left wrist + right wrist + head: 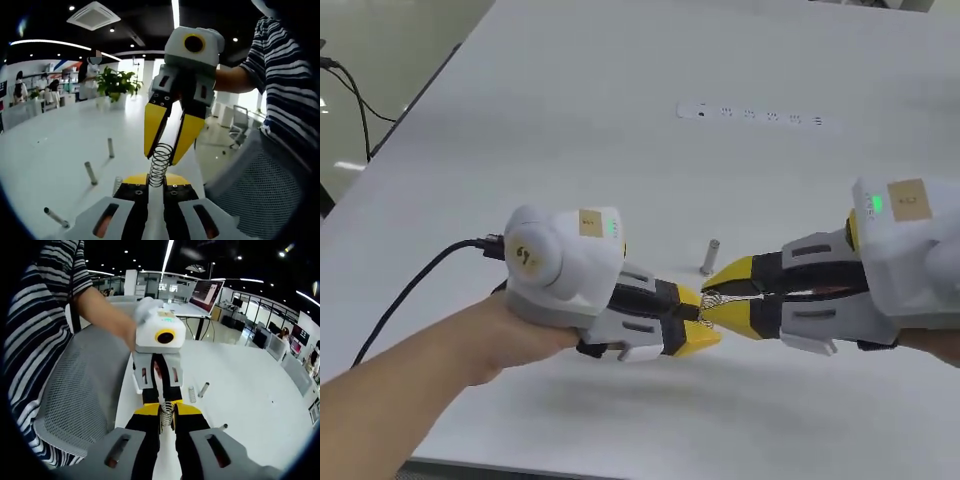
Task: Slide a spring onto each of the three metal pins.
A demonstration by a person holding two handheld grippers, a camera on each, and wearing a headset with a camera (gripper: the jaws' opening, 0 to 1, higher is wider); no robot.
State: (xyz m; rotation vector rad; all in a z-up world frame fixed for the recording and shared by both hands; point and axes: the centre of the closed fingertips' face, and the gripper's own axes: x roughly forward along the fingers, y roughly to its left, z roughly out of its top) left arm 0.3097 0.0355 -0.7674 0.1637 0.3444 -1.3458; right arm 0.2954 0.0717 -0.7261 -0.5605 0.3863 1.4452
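My left claw (154, 182) is clenched on one end of the spring (160, 160), which is held off the counter (620, 120) between the two claws. My right claw (168, 412) grips the other end (its jaws look snug on the coils, though the view is tight). One pin (710, 257) stands upright on the counter just beyond the claw tips.

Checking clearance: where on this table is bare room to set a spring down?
Bare: the wide stretch between power strip and standing pin, and table left of the pin. Crowded: where left gripper and right gripper meet.
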